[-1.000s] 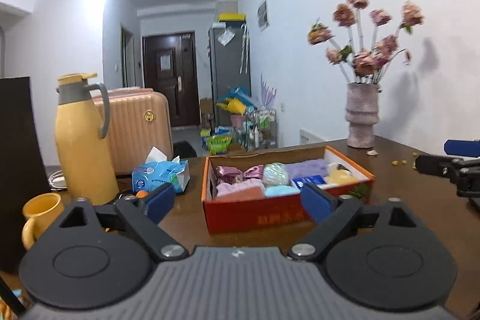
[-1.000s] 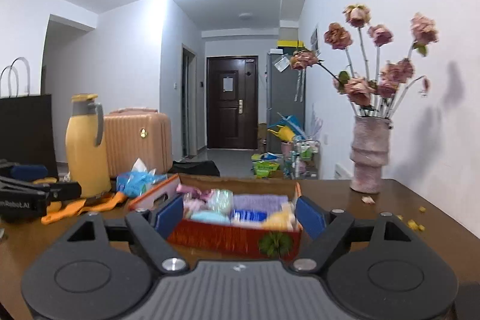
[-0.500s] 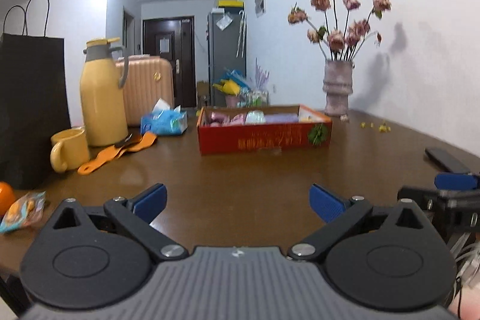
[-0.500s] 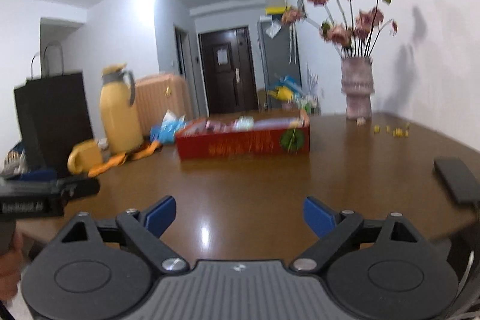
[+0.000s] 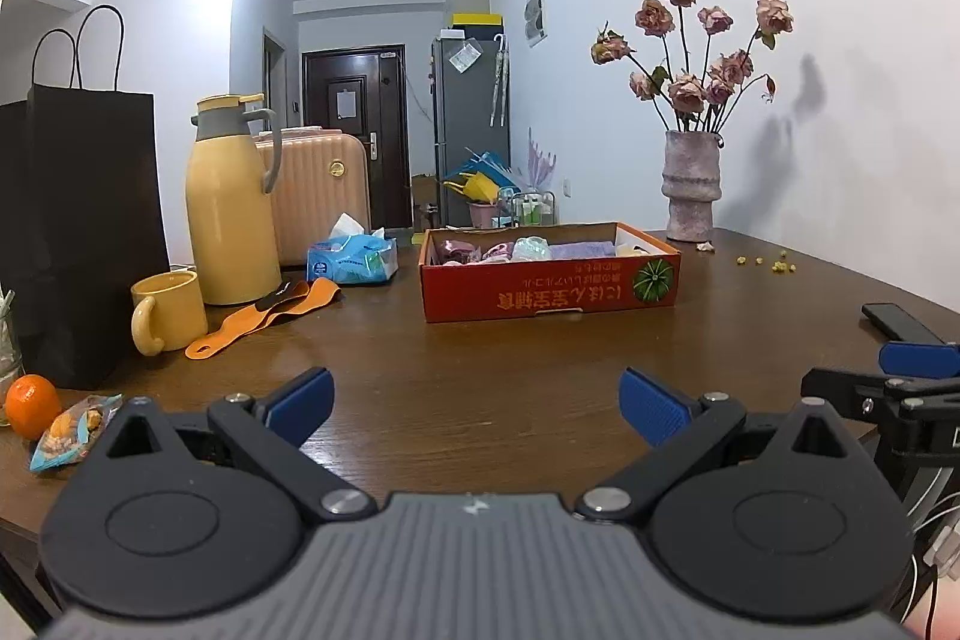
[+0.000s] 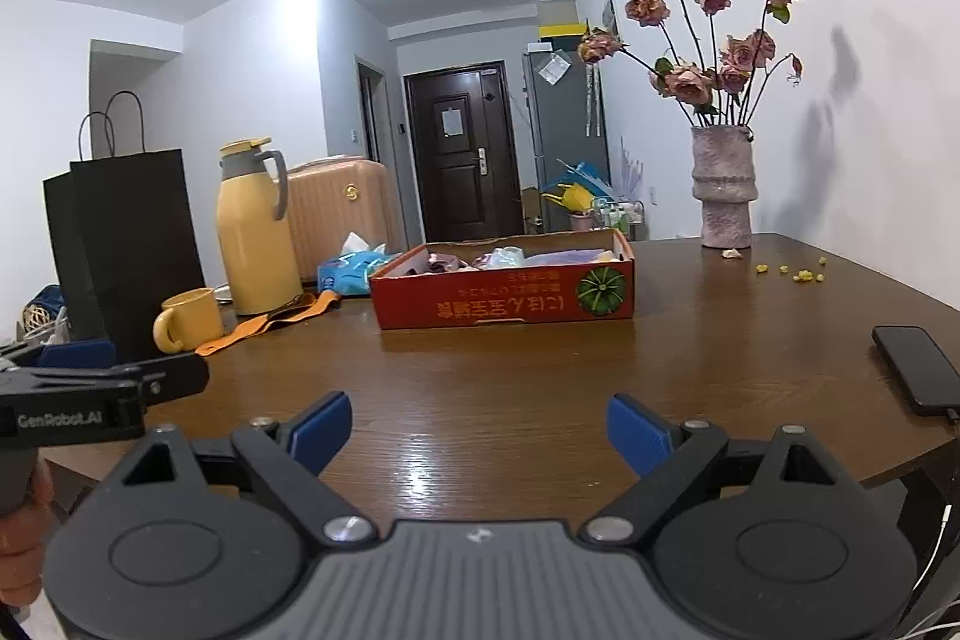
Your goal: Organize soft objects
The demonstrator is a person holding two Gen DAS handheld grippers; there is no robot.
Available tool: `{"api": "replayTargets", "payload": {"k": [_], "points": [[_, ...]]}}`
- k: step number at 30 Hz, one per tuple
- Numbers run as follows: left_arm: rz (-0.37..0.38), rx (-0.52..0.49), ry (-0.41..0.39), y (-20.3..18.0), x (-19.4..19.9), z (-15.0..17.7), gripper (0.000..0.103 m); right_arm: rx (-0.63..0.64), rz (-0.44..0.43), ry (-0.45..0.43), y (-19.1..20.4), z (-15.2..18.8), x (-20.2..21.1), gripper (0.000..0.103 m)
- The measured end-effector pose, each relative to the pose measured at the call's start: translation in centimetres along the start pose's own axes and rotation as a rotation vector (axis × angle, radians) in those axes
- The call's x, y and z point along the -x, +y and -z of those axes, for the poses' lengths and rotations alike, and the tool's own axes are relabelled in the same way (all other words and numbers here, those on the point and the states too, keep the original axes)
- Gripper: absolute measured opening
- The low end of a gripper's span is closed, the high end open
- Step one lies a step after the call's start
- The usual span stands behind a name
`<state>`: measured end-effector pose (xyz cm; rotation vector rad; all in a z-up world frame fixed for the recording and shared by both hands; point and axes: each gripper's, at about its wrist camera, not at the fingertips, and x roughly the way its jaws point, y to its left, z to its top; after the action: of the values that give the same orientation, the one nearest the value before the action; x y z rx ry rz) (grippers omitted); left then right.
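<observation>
Two grippers hover low over the near edge of a brown wooden table (image 5: pixel 480 358), side by side, both aimed at the far end. Farthest left stands a black paper bag (image 5: pixel 78 232), with an orange (image 5: pixel 31 405) and a snack packet (image 5: pixel 72 430) at its foot. Next comes a yellow mug (image 5: pixel 168 319), then a tall yellow thermos jug (image 5: pixel 231 202) behind it, and orange straps (image 5: pixel 270 313) lying flat just beside the mug. A blue tissue pack (image 5: pixel 353 259) sits further back.

The left gripper (image 5: pixel 477 400) has its blue pads spread wide, only bare tabletop between them. Well beyond it, around the middle of the table, rests the red cardboard box (image 5: pixel 549 295), open-topped, with the soft objects (image 5: pixel 528 249) packed inside: pink, pale green and lilac bundles in a row.

The right gripper (image 6: pixel 477 427) likewise has its fingers well apart and grips nothing. Behind and to the right of the box stands a rough stone-coloured vase (image 6: pixel 722 187) of dried roses, with small yellow crumbs (image 6: pixel 792 273) scattered near it. A dark phone (image 6: pixel 915 367) lies flat at the right-hand edge.
</observation>
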<state>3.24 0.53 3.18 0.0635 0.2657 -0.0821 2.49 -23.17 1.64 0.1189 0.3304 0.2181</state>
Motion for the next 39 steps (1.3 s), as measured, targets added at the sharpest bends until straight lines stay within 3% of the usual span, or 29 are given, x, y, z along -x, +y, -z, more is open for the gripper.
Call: {"api": "replayTargets", "payload": {"k": [39], "points": [[-0.011, -0.008, -0.011, 0.02, 0.38, -0.02, 0.103, -0.011, 0.003, -0.018, 0.38, -0.03, -0.18, 0.093]]}}
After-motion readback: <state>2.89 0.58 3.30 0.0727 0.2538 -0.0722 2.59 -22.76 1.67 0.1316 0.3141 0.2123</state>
